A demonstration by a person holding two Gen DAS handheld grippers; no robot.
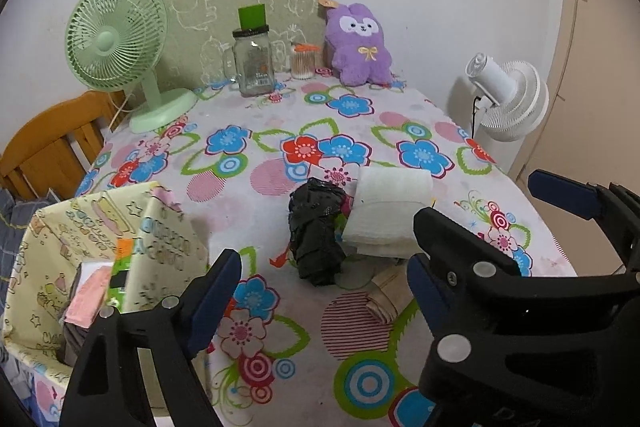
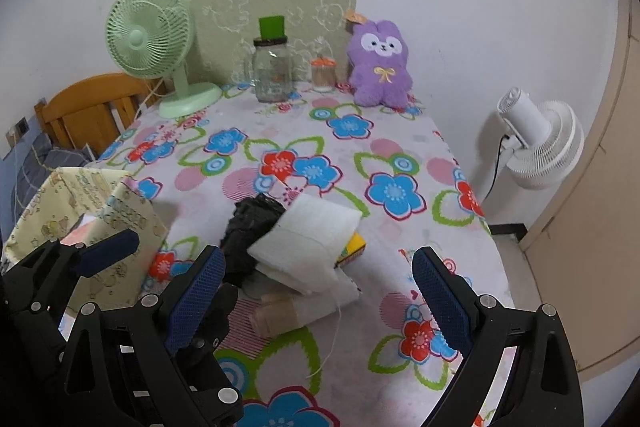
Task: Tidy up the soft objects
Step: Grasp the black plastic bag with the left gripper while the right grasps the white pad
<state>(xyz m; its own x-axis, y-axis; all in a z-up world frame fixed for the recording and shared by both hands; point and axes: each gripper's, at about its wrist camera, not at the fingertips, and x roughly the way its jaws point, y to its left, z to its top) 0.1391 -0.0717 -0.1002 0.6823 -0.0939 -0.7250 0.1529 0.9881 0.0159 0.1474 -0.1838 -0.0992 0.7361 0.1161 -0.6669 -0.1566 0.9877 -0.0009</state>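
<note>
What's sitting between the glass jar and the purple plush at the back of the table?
A small clear container with an orange lid stands between the glass jar and the purple plush; both wrist views show it.

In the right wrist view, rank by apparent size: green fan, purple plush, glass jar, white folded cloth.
1. White folded cloth, though it lies nearest the camera.
2. Green fan.
3. Purple plush.
4. Glass jar.

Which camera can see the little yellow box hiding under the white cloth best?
The right wrist view. There the yellow box pokes out from under the folded white cloth, showing a corner and printed side. In the left wrist view only a tiny yellow sliver peeks past the cloth's edge.
</note>
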